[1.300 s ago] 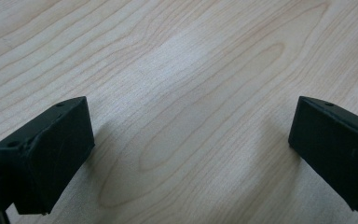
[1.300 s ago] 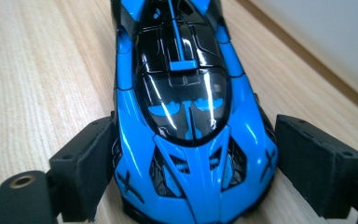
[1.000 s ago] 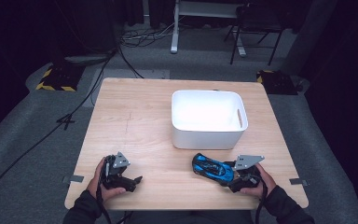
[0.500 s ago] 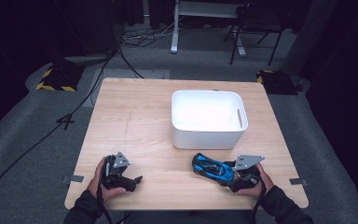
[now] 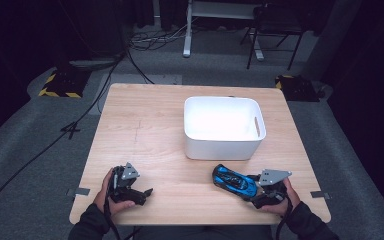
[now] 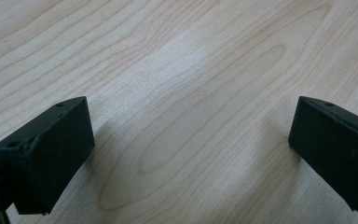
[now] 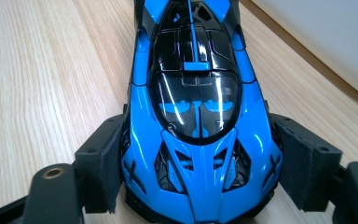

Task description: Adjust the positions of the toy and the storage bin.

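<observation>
Right gripper view has the jaws of the right gripper (image 7: 200,172) pressed against both flanks of the blue toy car (image 7: 198,116); they have just been closing, with the car between them, so the pinch looks fresh. High view places the car on the bench near its front edge, toward the right corner, just in front of the white bin (image 5: 224,125). Lifting it into the bin is probably next. The left gripper (image 5: 139,194) rests spread and empty near the front left corner.
</observation>
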